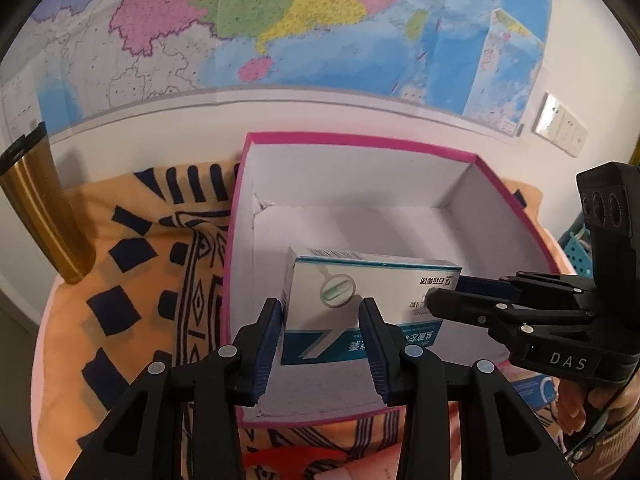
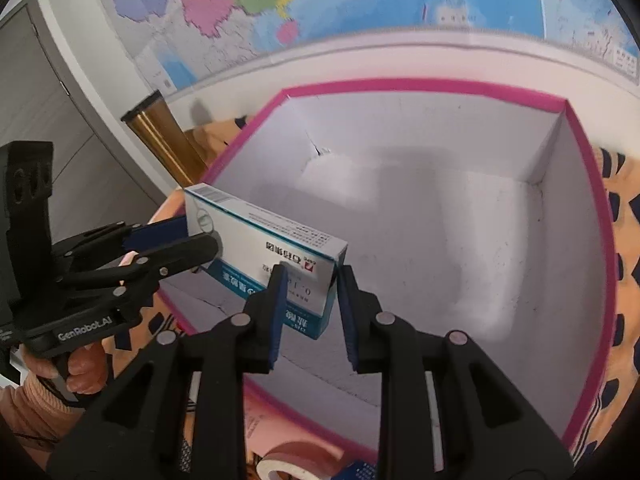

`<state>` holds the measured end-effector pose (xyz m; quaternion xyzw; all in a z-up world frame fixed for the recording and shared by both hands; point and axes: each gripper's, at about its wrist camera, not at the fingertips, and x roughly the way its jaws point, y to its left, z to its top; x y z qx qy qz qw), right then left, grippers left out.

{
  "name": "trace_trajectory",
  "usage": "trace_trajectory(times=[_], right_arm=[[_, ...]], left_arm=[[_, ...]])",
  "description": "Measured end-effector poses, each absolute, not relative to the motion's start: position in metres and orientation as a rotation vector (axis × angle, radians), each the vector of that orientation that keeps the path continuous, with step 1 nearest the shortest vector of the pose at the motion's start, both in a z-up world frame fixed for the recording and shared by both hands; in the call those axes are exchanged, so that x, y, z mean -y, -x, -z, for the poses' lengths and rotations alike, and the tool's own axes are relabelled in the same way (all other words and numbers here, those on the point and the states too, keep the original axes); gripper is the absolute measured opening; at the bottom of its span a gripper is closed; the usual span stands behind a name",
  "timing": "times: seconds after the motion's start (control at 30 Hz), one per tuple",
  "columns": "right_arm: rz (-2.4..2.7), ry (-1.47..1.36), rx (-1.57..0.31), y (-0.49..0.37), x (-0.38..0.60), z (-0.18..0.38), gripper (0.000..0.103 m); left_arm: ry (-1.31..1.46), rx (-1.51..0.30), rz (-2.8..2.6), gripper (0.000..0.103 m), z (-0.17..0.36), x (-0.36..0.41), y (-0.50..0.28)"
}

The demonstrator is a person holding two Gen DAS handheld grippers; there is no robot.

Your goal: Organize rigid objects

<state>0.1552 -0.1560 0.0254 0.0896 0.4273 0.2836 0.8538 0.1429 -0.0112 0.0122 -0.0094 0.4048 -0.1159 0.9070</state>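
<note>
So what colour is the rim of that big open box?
Bright pink rim outside, plain white inside; the right wrist view shows it best.

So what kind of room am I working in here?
Likely a home room or a study, not a lab: a big wall map, wall sockets, and a patterned orange cloth on the table under the pink-rimmed box.
</note>
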Motion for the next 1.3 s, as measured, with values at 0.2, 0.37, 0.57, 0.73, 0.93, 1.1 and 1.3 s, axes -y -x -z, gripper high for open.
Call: trace_trajectory(times=[0.2,0.37,0.57,0.73,0.93,1.1,1.3], right_arm=[[-0.564,-0.162,-0.925,-0.165,0.147,-0.019,0.029],[-0.581,-0.192,-0.873,-0.147,0.162,-0.029,0.031],[-0.658,-0.226,-0.736,-0.088,0.195,-0.061,0.050],[-0.751,-0.304,-0.644,-0.028,0.220,-0.088,0.052],[-0.776,-0.338,-0.588,0.026,0.230,-0.106,0.053],[-0.670,-0.253,-0.674,0.055,0.230,-0.075,0.054],[-0.517,-0.267,-0.849,0.075,0.251,-0.013,0.054]], left_arm=[[-0.002,-0.804,0.195,0.040,-0.015,0.015,-0.139],[-0.014,-0.706,0.203,0.047,-0.030,0.013,-0.112],[0.009,-0.618,0.363,0.060,-0.041,0.012,-0.054],[0.006,-0.631,0.495,0.061,-0.032,0.023,-0.010],[0.002,-0.691,0.547,0.061,-0.011,0.029,0.029],[0.014,-0.747,0.587,0.061,0.013,0.028,0.061],[0.032,-0.836,0.665,0.061,0.036,0.041,0.089]])
